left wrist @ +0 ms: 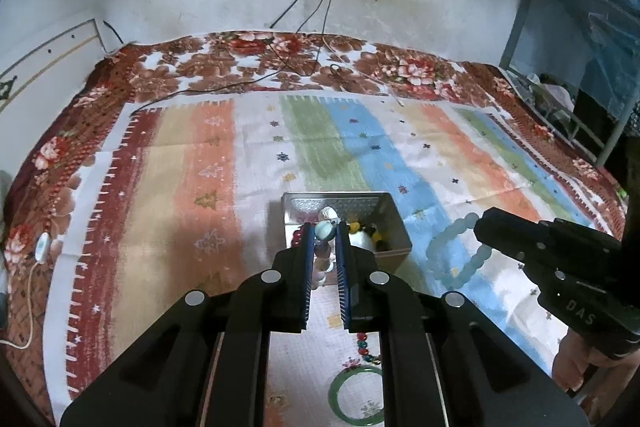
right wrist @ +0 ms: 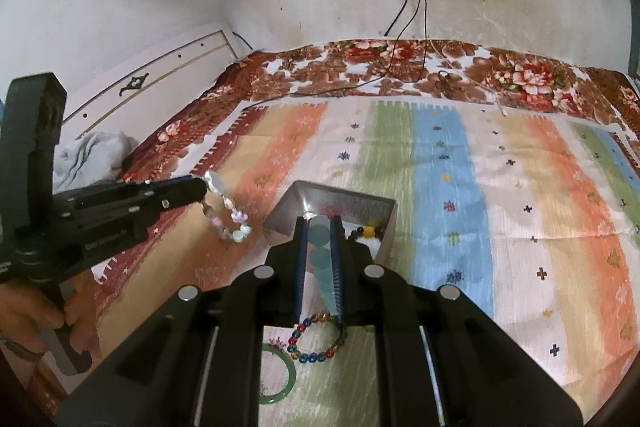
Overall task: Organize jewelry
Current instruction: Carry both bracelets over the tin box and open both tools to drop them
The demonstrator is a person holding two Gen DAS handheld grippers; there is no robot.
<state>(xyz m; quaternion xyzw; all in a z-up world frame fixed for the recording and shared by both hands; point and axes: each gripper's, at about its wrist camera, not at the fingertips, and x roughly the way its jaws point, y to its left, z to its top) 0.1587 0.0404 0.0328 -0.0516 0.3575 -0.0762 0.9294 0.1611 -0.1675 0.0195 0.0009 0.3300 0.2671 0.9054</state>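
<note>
Both tongs are loaded right now. The left tongs (left wrist: 325, 231) are clamped on a pale mixed-bead bracelet (right wrist: 228, 217) that dangles straight down, and the right tongs (right wrist: 319, 233) pinch a light blue bead bracelet (left wrist: 456, 255), its loop also hanging down.

Both hover over the bed, at the near edge of the metal tin (left wrist: 396, 227), which sits mid-blanket with beads already inside. Looks like the drop-in step: next, move each over the opening and let go.

A colourful bead bracelet (right wrist: 316, 339) and a green bangle (left wrist: 356, 399) wait nearer the front edge.
</note>
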